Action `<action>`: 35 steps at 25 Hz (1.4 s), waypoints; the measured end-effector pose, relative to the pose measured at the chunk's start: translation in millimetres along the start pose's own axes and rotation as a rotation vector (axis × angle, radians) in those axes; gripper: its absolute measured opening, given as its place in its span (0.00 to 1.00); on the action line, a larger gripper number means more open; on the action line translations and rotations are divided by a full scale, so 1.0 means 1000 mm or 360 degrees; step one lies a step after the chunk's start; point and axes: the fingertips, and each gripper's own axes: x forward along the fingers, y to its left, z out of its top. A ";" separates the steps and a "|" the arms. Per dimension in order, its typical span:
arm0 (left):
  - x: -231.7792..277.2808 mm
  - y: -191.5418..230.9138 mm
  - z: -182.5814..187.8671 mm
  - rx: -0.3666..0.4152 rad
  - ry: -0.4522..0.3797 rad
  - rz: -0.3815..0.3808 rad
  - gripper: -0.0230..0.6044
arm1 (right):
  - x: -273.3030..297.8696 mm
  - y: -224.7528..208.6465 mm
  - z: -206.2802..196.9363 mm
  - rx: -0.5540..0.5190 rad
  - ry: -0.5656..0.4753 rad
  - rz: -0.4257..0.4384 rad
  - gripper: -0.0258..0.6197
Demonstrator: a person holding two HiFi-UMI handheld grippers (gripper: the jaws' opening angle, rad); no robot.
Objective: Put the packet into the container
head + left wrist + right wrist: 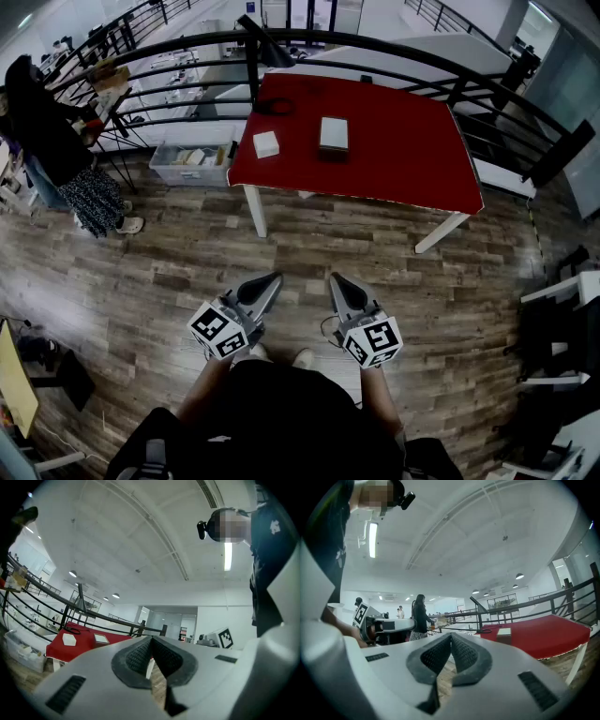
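A red table (394, 150) stands ahead on the wood floor, well beyond both grippers. On it lie a small white packet (265, 143) and, to its right, a pale boxy container (334, 134). My left gripper (274, 279) and right gripper (336, 279) hang side by side over the floor in front of my body, both shut and empty. In the left gripper view the shut jaws (151, 639) point toward the far packet (69, 640) and container (101, 639). The right gripper view shows its shut jaws (451, 635) and the container (504, 632) on the table (543, 634).
A black cable (272, 105) coils at the table's back left. A curved black railing (394, 47) runs behind the table. A clear bin (192, 159) sits on the floor at its left. A person in dark clothes (47, 131) stands far left; chairs (562, 328) at right.
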 end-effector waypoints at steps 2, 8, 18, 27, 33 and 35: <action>0.008 -0.010 -0.004 0.0047 -0.0008 -0.0030 0.05 | -0.006 -0.013 -0.005 0.0010 0.0003 -0.0014 0.07; 0.018 -0.019 -0.012 0.0064 0.0034 0.0010 0.05 | -0.010 -0.029 -0.012 0.0046 0.0012 0.0012 0.07; 0.044 0.004 -0.015 0.0089 0.0016 -0.0008 0.05 | 0.009 -0.057 -0.017 0.0046 0.0014 0.0009 0.07; 0.077 0.065 -0.006 0.0077 0.0037 0.0014 0.05 | 0.070 -0.089 -0.005 0.0028 0.0029 0.0001 0.07; 0.106 0.120 0.003 0.0072 0.0027 -0.0037 0.05 | 0.120 -0.112 0.004 0.0043 0.0047 -0.0041 0.07; 0.112 0.136 0.009 0.0088 0.0040 -0.0068 0.05 | 0.138 -0.118 0.009 0.0060 0.0035 -0.0064 0.07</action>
